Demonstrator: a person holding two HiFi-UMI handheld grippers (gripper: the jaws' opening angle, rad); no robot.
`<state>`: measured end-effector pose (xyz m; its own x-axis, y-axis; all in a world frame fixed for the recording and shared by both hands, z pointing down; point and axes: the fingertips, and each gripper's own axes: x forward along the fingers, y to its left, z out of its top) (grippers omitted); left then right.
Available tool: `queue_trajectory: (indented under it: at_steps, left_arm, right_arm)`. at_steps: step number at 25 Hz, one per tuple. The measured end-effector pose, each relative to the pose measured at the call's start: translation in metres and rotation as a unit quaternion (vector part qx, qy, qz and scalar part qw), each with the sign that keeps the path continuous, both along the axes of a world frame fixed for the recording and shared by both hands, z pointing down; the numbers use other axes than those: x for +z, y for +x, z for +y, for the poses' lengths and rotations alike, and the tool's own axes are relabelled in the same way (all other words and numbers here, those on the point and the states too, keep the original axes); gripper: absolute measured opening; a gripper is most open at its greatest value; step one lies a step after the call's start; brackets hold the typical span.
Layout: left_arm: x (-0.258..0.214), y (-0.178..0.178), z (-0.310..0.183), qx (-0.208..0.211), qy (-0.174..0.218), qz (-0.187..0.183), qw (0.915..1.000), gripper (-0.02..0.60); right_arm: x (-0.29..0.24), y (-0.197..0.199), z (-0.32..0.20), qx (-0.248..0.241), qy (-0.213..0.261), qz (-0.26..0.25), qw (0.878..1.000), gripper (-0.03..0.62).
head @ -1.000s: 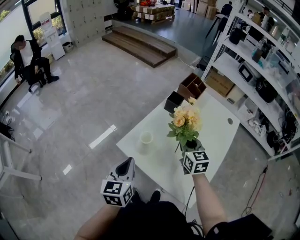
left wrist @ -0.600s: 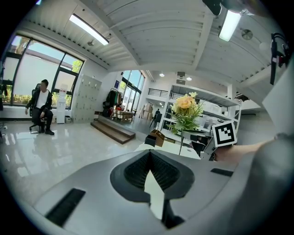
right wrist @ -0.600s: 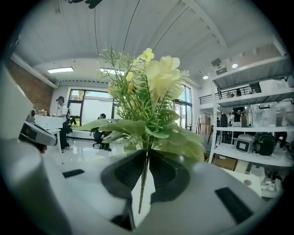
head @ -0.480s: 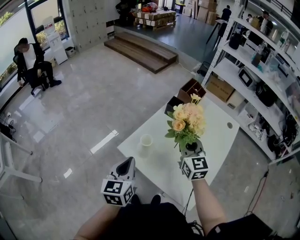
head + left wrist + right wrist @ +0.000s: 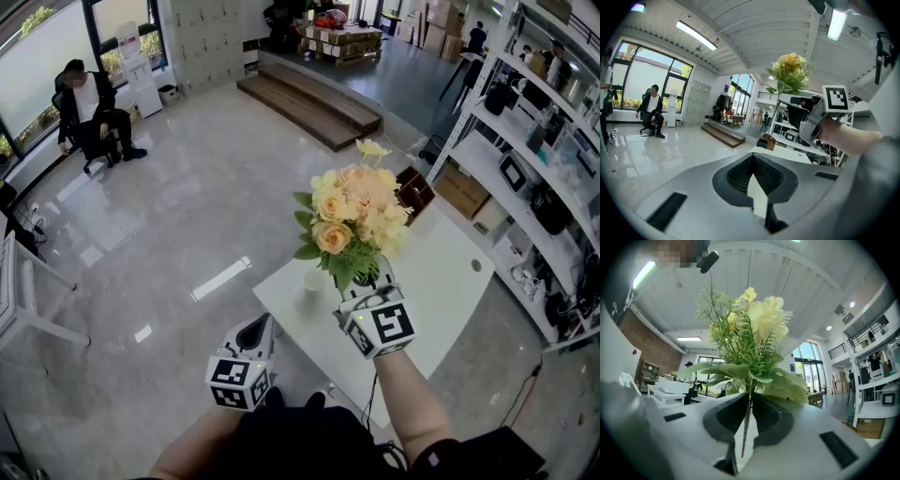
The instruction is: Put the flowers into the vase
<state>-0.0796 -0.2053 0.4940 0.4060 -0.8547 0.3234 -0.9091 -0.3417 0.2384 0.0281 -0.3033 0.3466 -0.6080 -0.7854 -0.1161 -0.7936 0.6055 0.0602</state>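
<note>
A bunch of yellow and peach flowers (image 5: 352, 220) with green leaves stands upright above the white table (image 5: 441, 281). My right gripper (image 5: 368, 278) is shut on its thin stem (image 5: 746, 420), its fingertips half hidden under the leaves. The blooms (image 5: 754, 324) fill the right gripper view. A small white vase (image 5: 314, 279) stands on the table just left of the gripper, partly behind the leaves. My left gripper (image 5: 251, 335) hangs low off the table's near-left edge, shut and empty. From the left gripper view (image 5: 752, 157) the flowers (image 5: 790, 70) rise above the right gripper (image 5: 818, 119).
A brown wooden box (image 5: 415, 187) sits at the table's far end, partly behind the flowers. Loaded metal shelves (image 5: 544, 159) run along the right. Wooden steps (image 5: 309, 98) lie beyond, and a person (image 5: 89, 112) sits on a chair far left on the glossy floor.
My right gripper has lifted the flowers well up off the table and toward me, so they now look larger and cover the boxes. The left gripper has stayed put.
</note>
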Motion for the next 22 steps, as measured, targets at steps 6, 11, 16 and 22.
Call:
queue_trajectory:
  at_steps: [6,11,16,22]
  left_arm:
    - [0.001,-0.007,0.0,-0.007,-0.001,-0.003,1.0,0.003]
    - [0.004,-0.007,0.0,-0.006,-0.006,-0.005,1.0,0.003]
    - [0.007,-0.004,0.0,-0.001,-0.009,-0.006,0.9999,0.003]
    - [0.008,-0.002,-0.004,0.001,-0.008,-0.006,1.0,0.003]
  right_arm:
    - [-0.001,-0.017,-0.009,-0.005,-0.001,0.002,1.0,0.038]
    - [0.057,-0.015,-0.012,0.005,-0.049,0.024,0.998,0.038]
    - [0.117,-0.015,-0.013,0.017,-0.097,0.061,0.993,0.038]
    - [0.171,-0.018,-0.012,0.018,-0.146,0.11,0.983,0.04]
